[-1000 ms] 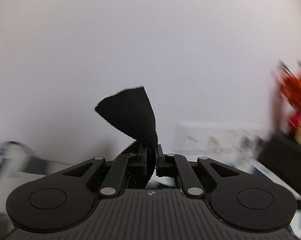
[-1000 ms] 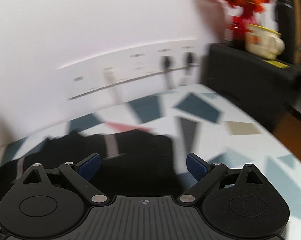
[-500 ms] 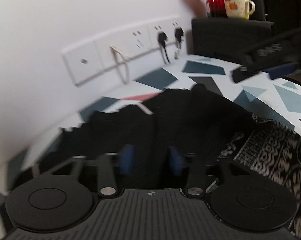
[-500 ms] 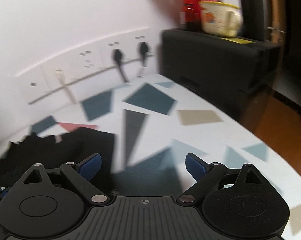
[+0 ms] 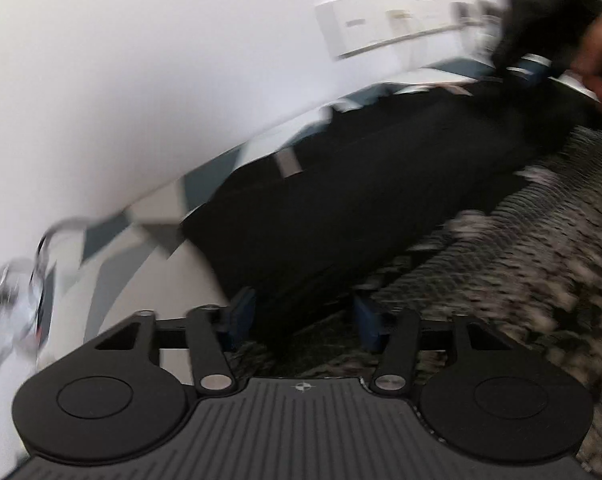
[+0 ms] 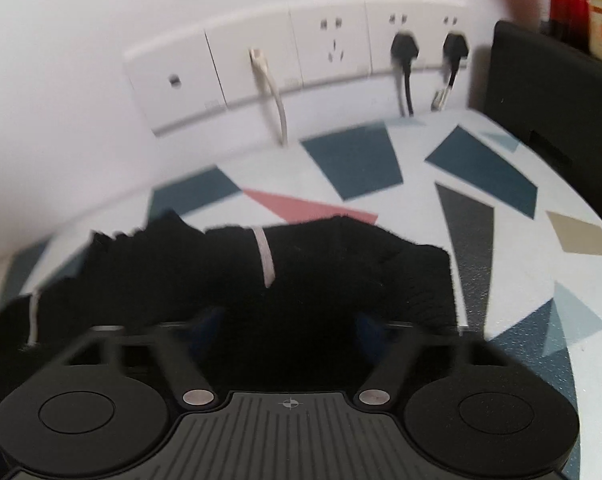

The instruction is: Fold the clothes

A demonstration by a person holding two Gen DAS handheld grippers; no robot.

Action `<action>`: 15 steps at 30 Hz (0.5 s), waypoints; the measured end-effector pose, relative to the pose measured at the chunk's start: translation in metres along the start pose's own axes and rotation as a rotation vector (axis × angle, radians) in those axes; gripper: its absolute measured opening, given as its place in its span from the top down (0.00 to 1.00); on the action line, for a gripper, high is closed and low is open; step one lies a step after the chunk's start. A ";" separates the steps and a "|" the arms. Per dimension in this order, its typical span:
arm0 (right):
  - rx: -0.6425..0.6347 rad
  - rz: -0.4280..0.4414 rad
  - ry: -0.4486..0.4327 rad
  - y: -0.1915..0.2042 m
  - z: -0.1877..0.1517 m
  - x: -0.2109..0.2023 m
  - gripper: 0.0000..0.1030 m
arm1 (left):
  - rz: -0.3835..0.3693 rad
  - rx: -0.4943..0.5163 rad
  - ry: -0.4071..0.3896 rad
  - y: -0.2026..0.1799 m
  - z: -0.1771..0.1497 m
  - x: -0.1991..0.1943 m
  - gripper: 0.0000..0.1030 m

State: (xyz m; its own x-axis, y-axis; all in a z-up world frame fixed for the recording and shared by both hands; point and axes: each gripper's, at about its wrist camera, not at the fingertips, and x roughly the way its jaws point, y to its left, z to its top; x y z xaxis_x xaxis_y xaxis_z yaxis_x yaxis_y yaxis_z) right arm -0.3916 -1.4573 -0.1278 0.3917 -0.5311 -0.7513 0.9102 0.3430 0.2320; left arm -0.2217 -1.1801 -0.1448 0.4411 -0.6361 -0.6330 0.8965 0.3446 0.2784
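- Left claw [image 5: 301,318] stood wide, nothing between its blue pads [image 5: 241,312]; it hovered low over the near edge of the black garment [image 5: 361,200], where that edge met a black-and-white patterned cloth [image 5: 521,272].
- Right claw [image 6: 287,330] likewise spread wide, empty, with its pads blurred against the dark fabric directly below.
- The black garment [image 6: 301,272] lay flat on the desk [image 6: 501,248], a white top with blue, grey and pink shapes. A pale strip [image 6: 265,258] crossed the fabric.
- In the left wrist view, the right claw [image 5: 529,68] and a hand [image 5: 599,56] were at the garment's far end; heavy blur there.
- Behind, a white outlet strip [image 6: 301,64] on the wall carried a white cable [image 6: 271,92] and two black plugs [image 6: 405,46].
- A black box [image 6: 561,92] sat at far right.
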 end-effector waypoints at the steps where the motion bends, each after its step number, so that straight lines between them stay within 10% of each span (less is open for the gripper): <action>1: 0.038 0.008 0.002 -0.004 0.002 -0.001 0.81 | 0.030 -0.031 0.008 0.005 0.001 0.005 0.59; 7: 0.236 0.165 -0.147 -0.051 -0.012 -0.054 0.91 | 0.110 -0.042 0.010 0.021 0.000 0.010 0.57; 15: 0.341 0.121 -0.004 -0.082 -0.049 -0.043 0.78 | 0.121 0.018 0.006 0.021 -0.005 0.005 0.51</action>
State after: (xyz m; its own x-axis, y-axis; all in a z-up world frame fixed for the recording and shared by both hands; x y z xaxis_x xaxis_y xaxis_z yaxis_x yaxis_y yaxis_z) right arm -0.4903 -1.4244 -0.1451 0.4994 -0.5055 -0.7036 0.8493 0.1254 0.5127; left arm -0.2007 -1.1725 -0.1459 0.5457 -0.5867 -0.5984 0.8375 0.4056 0.3661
